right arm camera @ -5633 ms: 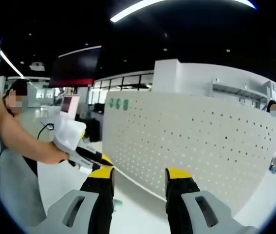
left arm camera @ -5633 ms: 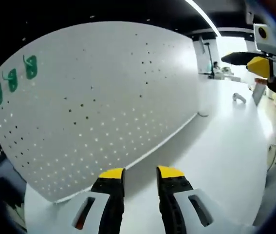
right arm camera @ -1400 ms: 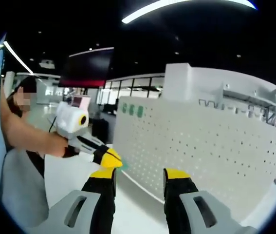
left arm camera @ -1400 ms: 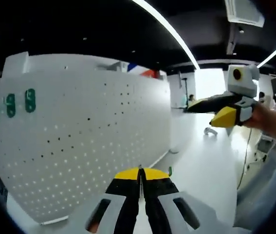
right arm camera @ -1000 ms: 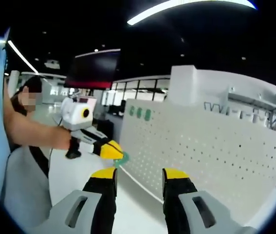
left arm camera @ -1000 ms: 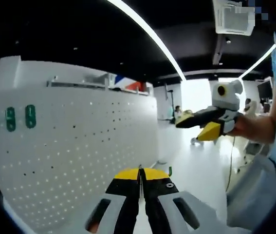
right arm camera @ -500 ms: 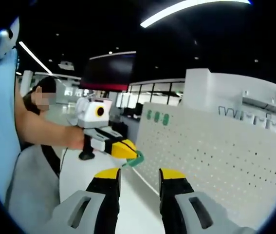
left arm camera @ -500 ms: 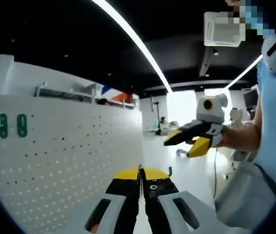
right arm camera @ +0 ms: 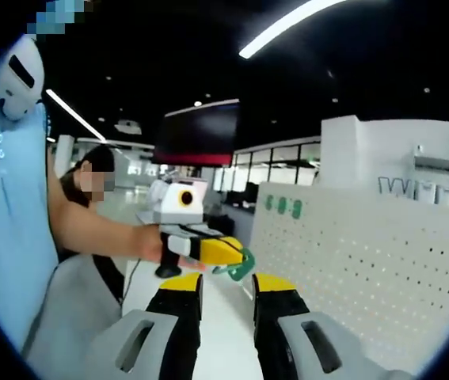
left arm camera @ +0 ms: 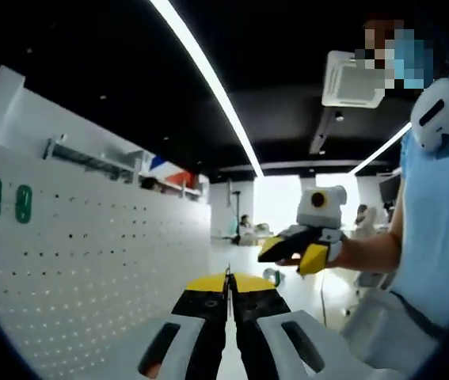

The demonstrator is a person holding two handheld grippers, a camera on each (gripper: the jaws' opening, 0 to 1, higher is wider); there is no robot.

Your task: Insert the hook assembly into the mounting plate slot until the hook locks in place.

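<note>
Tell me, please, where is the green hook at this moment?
In the right gripper view the green hook is clamped at the tip of the left gripper, raised just left of the white pegboard.

1. Left gripper view: rides on the left gripper (left arm camera: 226, 279), looks along the pegboard (left arm camera: 89, 269), close on its left, toward the right gripper (left arm camera: 291, 254).
2. Right gripper view: faces across to the left gripper (right arm camera: 238, 255) and the pegboard (right arm camera: 367, 269) at right.
3. Shared: pegboard, green hooks (left arm camera: 6, 198) (right arm camera: 284, 206), ceiling lights.
</note>
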